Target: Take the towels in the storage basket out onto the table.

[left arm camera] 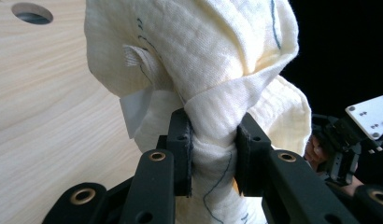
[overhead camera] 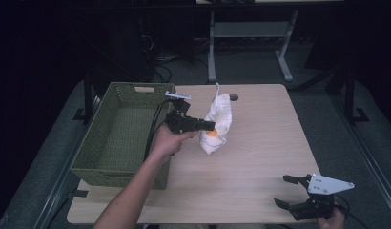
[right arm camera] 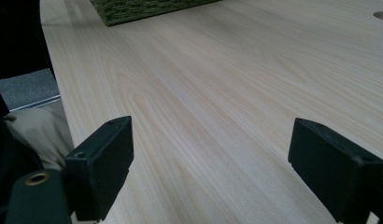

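Note:
A cream-white cloth (overhead camera: 217,121) with thin blue stitching hangs bunched above the middle of the wooden table (overhead camera: 260,157), with a small orange patch low on it. My left gripper (overhead camera: 209,126) is shut on its middle; in the left gripper view the two black jaws pinch a gathered fold of the cloth (left arm camera: 213,93). At the table's near right corner my right gripper (overhead camera: 285,191) stands open, nothing between its fingers. In the right gripper view my right gripper (right arm camera: 210,168) has its jaws wide apart over bare wood.
A green woven basket (overhead camera: 105,152) with a cut-out handle stands along the table's left side, its corner (right arm camera: 147,9) in the right gripper view. A round cable hole (overhead camera: 233,97) sits at the table's far edge. Dark floor, desk legs and cables lie beyond.

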